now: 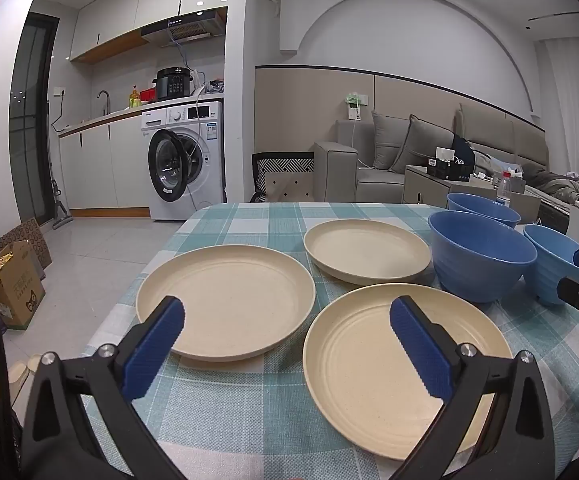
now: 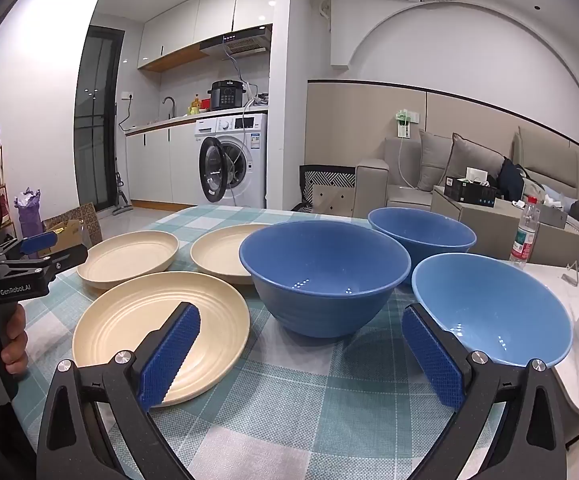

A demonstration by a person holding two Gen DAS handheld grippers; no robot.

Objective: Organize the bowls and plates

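Sorting looks unstarted: three plates (image 1: pixel 225 300) and three bowls (image 2: pixel 323 276) sit unstacked on the tabletop (image 1: pixel 249 392), both tongs spread and empty.

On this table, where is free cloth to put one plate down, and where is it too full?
Free: the checked cloth at the near edge, in front of the nearest plate and the big dark blue bowl; also the far strip behind the two farther plates. Crowded: the three bowls stand close together, and the plates leave only narrow gaps.

plates (image 1: pixel 225 300) left of bowls (image 1: pixel 481 252)
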